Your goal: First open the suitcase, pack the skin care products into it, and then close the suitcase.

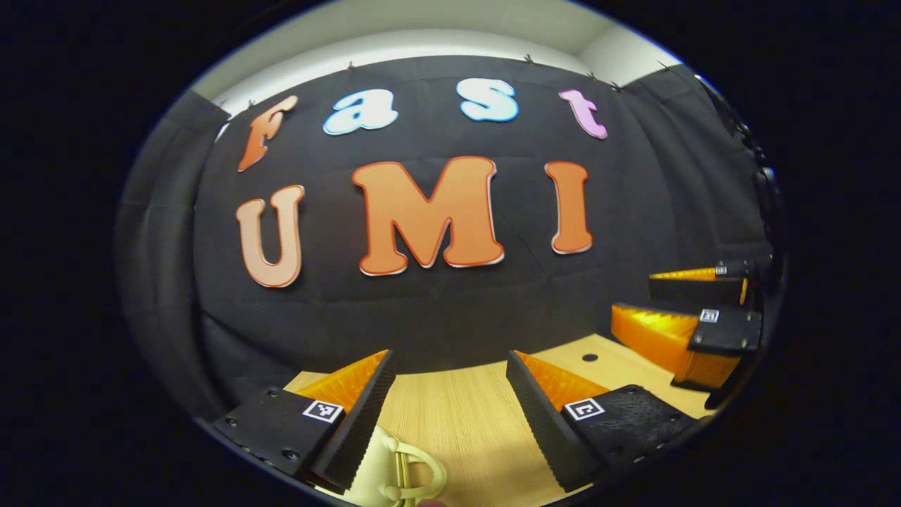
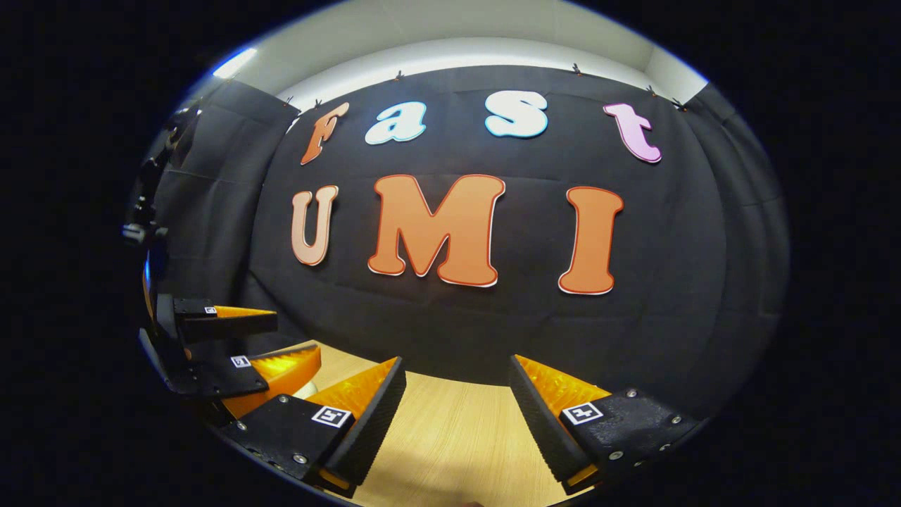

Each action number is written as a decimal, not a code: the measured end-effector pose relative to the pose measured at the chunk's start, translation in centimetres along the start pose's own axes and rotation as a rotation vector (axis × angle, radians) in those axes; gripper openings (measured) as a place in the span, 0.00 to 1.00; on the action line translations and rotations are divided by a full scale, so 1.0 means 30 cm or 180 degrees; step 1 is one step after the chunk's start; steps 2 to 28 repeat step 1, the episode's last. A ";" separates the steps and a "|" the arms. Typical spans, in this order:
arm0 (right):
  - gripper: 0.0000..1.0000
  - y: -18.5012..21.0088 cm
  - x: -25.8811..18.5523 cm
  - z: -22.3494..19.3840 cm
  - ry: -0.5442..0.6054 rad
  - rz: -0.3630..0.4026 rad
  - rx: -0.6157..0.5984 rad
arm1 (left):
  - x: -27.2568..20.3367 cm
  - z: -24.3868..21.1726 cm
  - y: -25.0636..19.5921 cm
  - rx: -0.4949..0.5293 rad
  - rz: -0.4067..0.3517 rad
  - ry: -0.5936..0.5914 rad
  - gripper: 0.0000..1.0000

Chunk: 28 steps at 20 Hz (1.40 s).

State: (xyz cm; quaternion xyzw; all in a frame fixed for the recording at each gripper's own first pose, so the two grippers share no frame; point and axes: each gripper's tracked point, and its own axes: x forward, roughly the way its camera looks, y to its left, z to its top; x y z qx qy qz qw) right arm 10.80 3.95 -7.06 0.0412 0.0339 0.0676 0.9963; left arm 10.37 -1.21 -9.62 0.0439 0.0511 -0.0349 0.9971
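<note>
Above the pale wooden counter, the left claw stands wide, nothing between its fingers; just beside its left finger, at the bottom edge of the left gripper view, a cream object with a looped handle lies on the counter, perhaps the suitcase, though too little shows to be sure; the right claw is likewise spread wide and holds nothing, poised over bare wood; each claw appears at the other's side, jaws apart.
</note>
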 end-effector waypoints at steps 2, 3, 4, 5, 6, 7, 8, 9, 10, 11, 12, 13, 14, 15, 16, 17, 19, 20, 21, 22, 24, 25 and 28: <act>0.94 0.009 -0.004 -0.006 0.0006 0.0030 -0.0016 | -0.010 0.014 0.018 -0.0054 0.0045 -0.0062 0.98; 0.94 0.009 -0.004 -0.006 0.0006 0.0030 -0.0016 | -0.010 0.014 0.018 -0.0054 0.0045 -0.0062 0.98; 0.94 0.009 -0.004 -0.006 0.0006 0.0030 -0.0016 | -0.010 0.014 0.018 -0.0054 0.0045 -0.0062 0.98; 0.94 0.009 -0.004 -0.006 0.0006 0.0030 -0.0016 | -0.010 0.014 0.018 -0.0054 0.0045 -0.0062 0.98; 0.94 0.009 -0.004 -0.006 0.0006 0.0030 -0.0016 | -0.010 0.014 0.018 -0.0054 0.0045 -0.0062 0.98; 0.94 0.009 -0.004 -0.006 0.0006 0.0030 -0.0016 | -0.010 0.014 0.018 -0.0054 0.0045 -0.0062 0.98; 0.94 0.009 -0.004 -0.006 0.0006 0.0030 -0.0016 | -0.010 0.014 0.018 -0.0054 0.0045 -0.0062 0.98; 0.94 0.009 -0.004 -0.006 0.0006 0.0030 -0.0016 | -0.010 0.014 0.018 -0.0054 0.0045 -0.0062 0.98; 0.94 0.009 -0.004 -0.006 0.0006 0.0030 -0.0016 | -0.010 0.014 0.018 -0.0054 0.0045 -0.0062 0.98; 0.94 0.009 -0.004 -0.006 0.0006 0.0030 -0.0016 | -0.010 0.014 0.018 -0.0054 0.0045 -0.0062 0.98; 0.94 0.009 -0.004 -0.006 0.0006 0.0030 -0.0016 | -0.010 0.014 0.018 -0.0054 0.0045 -0.0062 0.98; 0.94 0.009 -0.004 -0.006 0.0006 0.0030 -0.0016 | -0.010 0.014 0.018 -0.0054 0.0045 -0.0062 0.98; 0.94 0.009 -0.004 -0.006 0.0006 0.0030 -0.0016 | -0.010 0.014 0.018 -0.0054 0.0045 -0.0062 0.98; 0.94 0.009 -0.004 -0.006 0.0006 0.0030 -0.0016 | -0.010 0.014 0.018 -0.0054 0.0045 -0.0062 0.98; 0.94 0.009 -0.004 -0.006 0.0006 0.0030 -0.0016 | -0.010 0.014 0.018 -0.0054 0.0045 -0.0062 0.98; 0.94 0.009 -0.004 -0.006 0.0006 0.0030 -0.0016 | -0.010 0.014 0.018 -0.0054 0.0045 -0.0062 0.98; 0.94 0.009 -0.004 -0.006 0.0006 0.0030 -0.0016 | -0.010 0.014 0.018 -0.0054 0.0045 -0.0062 0.98; 0.94 0.009 -0.004 -0.006 0.0006 0.0030 -0.0016 | -0.010 0.014 0.018 -0.0054 0.0045 -0.0062 0.98; 0.94 0.009 -0.004 -0.006 0.0006 0.0030 -0.0016 | -0.010 0.014 0.018 -0.0054 0.0045 -0.0062 0.98; 0.94 0.009 -0.004 -0.006 0.0006 0.0030 -0.0016 | -0.010 0.014 0.018 -0.0054 0.0045 -0.0062 0.98; 0.94 0.009 -0.004 -0.006 0.0006 0.0030 -0.0016 | -0.010 0.014 0.018 -0.0054 0.0045 -0.0062 0.98; 0.94 0.009 -0.004 -0.006 0.0006 0.0030 -0.0016 | -0.010 0.014 0.018 -0.0054 0.0045 -0.0062 0.98; 0.94 0.009 -0.004 -0.006 0.0006 0.0030 -0.0016 | -0.010 0.014 0.018 -0.0054 0.0045 -0.0062 0.98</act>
